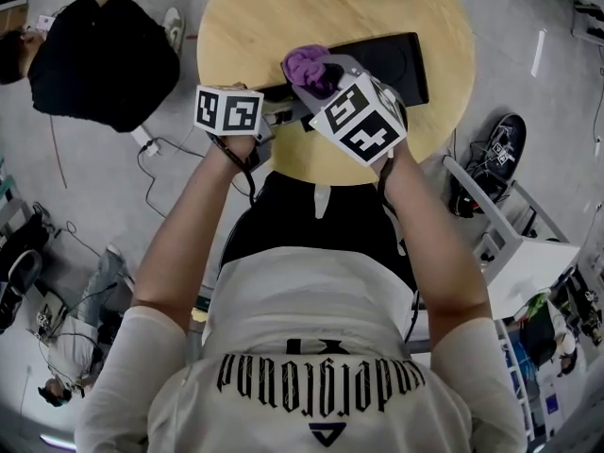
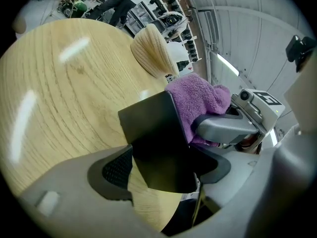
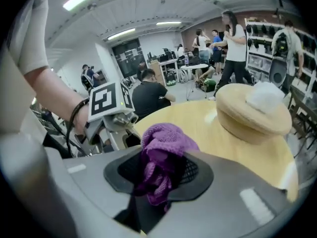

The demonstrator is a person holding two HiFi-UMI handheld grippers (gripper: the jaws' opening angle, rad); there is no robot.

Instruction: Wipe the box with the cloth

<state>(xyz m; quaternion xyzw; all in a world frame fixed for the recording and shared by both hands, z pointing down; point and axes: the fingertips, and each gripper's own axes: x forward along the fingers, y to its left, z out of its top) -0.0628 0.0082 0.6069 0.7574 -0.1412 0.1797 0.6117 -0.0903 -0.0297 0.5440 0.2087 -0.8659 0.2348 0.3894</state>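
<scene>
Open lab — equipment shelves, floor cables.

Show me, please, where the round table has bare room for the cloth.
Widest bare wood: the table's left part, between the black box and the rim. A narrower strip lies between the box and the tan domed object at the far edge. The near edge is crowded: the left gripper clamps the box, the right gripper holds the purple cloth beside it.

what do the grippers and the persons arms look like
The left gripper and right gripper have grey moulded bodies with black textured pads. Each carries a white cube printed with black square markers. A thin black cord hangs at the left wrist. The person wears a cream short-sleeved shirt.
</scene>
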